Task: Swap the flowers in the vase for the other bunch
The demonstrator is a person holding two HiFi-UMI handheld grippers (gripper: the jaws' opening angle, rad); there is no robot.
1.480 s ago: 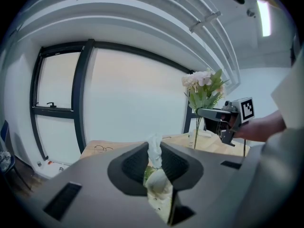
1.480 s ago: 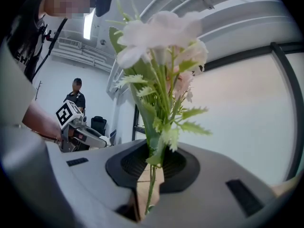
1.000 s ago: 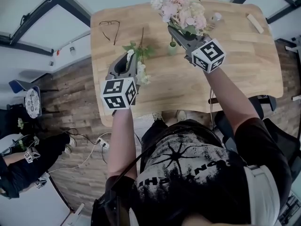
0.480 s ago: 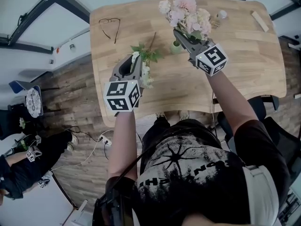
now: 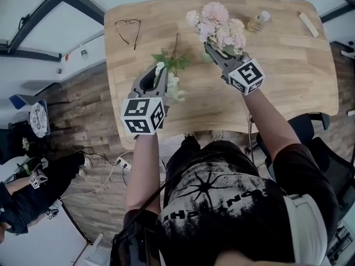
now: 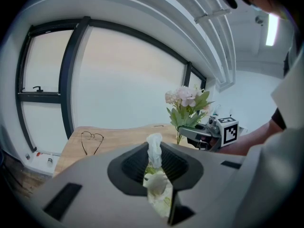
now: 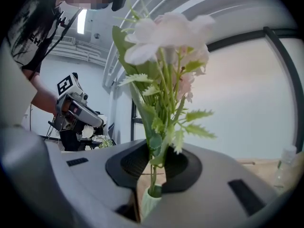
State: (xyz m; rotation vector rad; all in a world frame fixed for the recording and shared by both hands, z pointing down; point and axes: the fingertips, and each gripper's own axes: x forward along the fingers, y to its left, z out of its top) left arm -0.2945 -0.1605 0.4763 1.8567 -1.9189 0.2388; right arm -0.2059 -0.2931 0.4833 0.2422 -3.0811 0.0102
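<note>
My right gripper is shut on the stems of a pink and white bunch, held upright at the table's far middle. In the right gripper view the stems run down between the jaws into the mouth of a small pale green vase just below them. In the head view the bunch and gripper mostly hide the vase. My left gripper is shut on a bunch of white flowers, hovering over the table's left half with the green leaves and brown stem sticking out ahead.
The wooden table also carries a pair of glasses at the far left, a small bottle and a wooden block at the far right. Cables and another person's legs lie on the floor at the left.
My right gripper has come down with the pink bunch, bringing the stems into the vase. The left gripper and its white flowers have hardly moved.
</note>
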